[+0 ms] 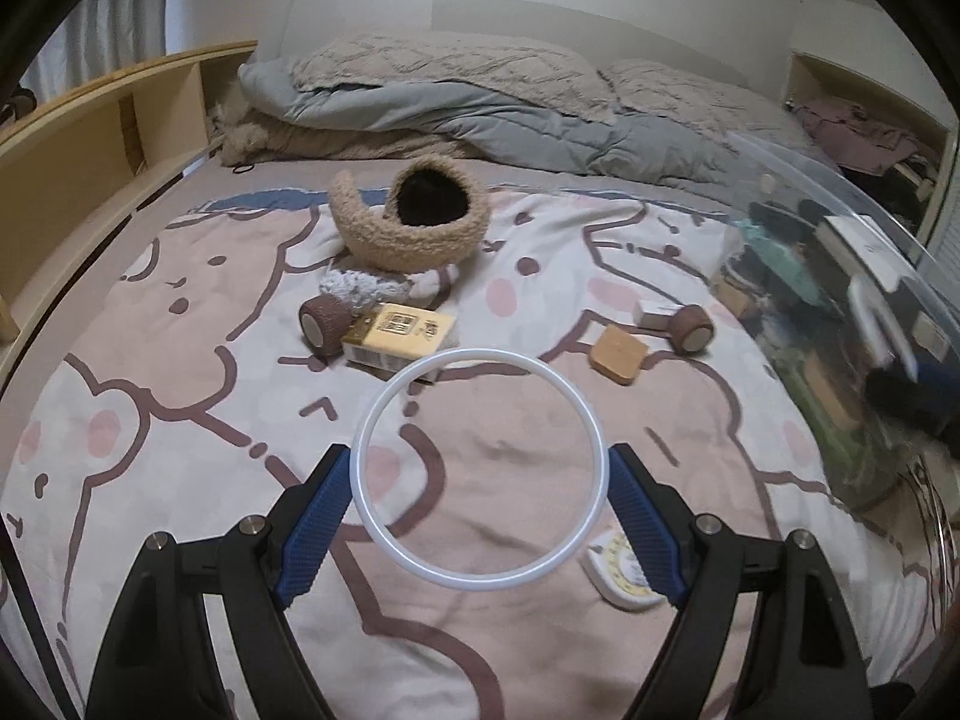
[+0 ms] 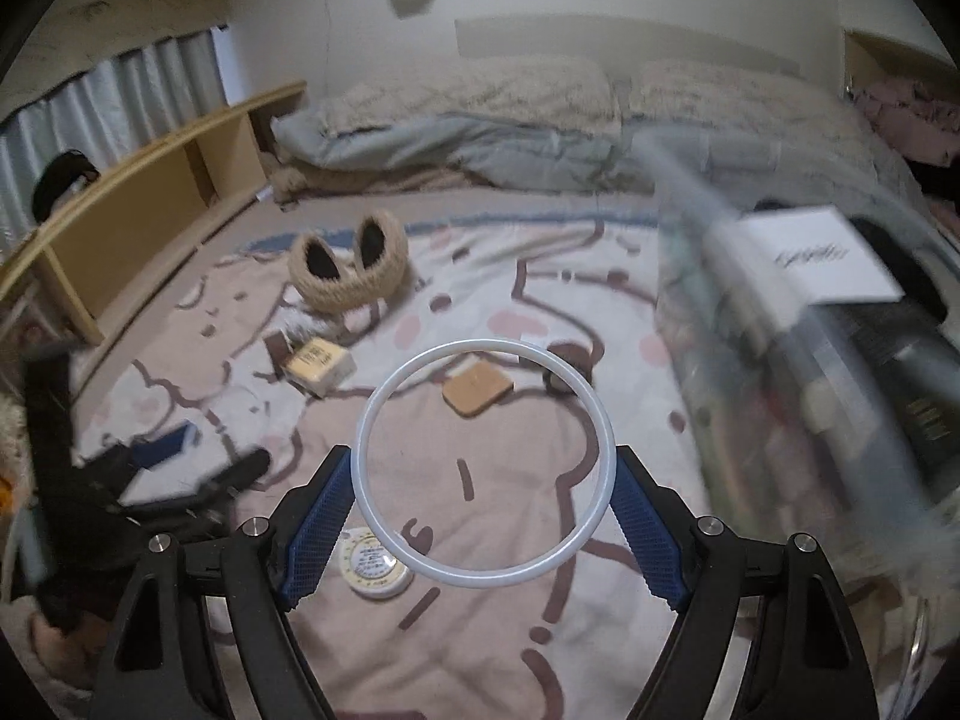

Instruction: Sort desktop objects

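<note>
In the left wrist view my left gripper (image 1: 477,516) has its blue pads pressed on both sides of a white ring (image 1: 384,402), held above the bedspread. The right wrist view shows my right gripper (image 2: 483,516) gripping a similar white ring (image 2: 390,390) in the same way. On the bedspread lie a yellow box (image 1: 399,330), two brown bandage rolls (image 1: 324,317) (image 1: 693,329), a cork square (image 1: 618,353), a small white box (image 1: 657,312), fuzzy tan earmuffs (image 1: 414,240) and a round tape measure (image 2: 378,564). The left gripper (image 2: 180,462) shows blurred at the left of the right wrist view.
A clear plastic bin (image 1: 840,312) holding several items stands at the right, close to the grippers. Folded quilts and pillows (image 1: 480,102) are piled at the head of the bed. A wooden shelf (image 1: 90,138) runs along the left side.
</note>
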### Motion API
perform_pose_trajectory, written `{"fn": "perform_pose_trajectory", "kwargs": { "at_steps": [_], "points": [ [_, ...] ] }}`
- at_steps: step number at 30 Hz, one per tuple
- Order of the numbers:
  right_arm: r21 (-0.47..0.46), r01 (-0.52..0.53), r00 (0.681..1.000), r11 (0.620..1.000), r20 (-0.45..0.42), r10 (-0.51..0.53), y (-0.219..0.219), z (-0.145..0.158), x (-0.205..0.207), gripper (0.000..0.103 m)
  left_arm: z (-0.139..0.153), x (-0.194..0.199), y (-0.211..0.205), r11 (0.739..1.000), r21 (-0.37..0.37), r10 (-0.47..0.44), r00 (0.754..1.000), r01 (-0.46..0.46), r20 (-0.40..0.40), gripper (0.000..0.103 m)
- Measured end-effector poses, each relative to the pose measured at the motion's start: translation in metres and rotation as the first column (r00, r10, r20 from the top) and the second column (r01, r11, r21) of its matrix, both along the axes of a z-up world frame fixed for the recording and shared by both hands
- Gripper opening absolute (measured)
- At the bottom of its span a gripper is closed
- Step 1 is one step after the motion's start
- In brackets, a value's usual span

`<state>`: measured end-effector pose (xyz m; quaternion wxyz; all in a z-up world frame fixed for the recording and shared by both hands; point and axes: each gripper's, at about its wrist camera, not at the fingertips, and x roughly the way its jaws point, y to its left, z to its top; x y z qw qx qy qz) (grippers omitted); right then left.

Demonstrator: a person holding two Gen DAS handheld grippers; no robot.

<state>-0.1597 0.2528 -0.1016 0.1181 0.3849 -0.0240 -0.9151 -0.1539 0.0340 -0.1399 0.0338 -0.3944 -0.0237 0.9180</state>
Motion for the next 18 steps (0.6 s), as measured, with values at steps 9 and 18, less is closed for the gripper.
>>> {"fn": "perform_pose_trajectory", "kwargs": {
  "at_steps": [9,18],
  "points": [
    [-0.005,-0.023,0.996,1.0,-0.081,0.023,0.045,0.064,0.029,0.083,0.017,0.023,0.02,0.998,0.023,-0.06,0.998,0.06,-0.036,0.084],
    [0.044,0.101,0.986,0.994,-0.135,-0.095,0.116,0.099,0.031,0.083,0.042,0.032,0.037,0.994,0.02,-0.11,0.99,0.112,-0.083,0.084]
  ]
}}
